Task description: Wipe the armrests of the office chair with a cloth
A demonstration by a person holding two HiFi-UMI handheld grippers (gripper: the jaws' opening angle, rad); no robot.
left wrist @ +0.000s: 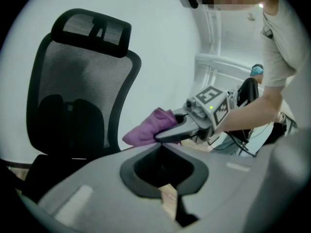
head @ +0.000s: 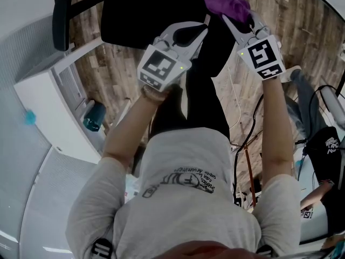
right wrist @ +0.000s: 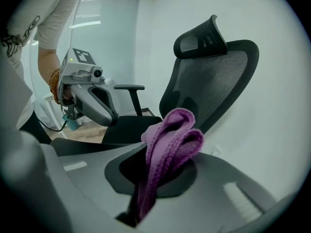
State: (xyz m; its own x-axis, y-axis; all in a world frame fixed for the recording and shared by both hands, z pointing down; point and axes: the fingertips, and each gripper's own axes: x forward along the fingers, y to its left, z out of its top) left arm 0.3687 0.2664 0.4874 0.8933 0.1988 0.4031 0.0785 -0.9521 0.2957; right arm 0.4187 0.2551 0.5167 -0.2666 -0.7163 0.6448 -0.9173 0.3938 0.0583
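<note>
While the right tool [head: 241, 21] pinches a purple knitted cloth [right wrist: 170, 140], the left tool [head: 203, 33] is pressed together and empty. The black mesh office chair [right wrist: 214, 81] has its armrest [right wrist: 129, 87] apparently not yet wiped.

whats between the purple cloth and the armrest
The chair's black seat, clear in the head view: armrest on one side, cloth, clamped by the right gripper, on the other.

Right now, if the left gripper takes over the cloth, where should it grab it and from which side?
Probably the bunched folds of the cloth that stick out past the right gripper, which pinches its lower end. Come in from the left, where the left gripper sits with jaws shut; open them first.
</note>
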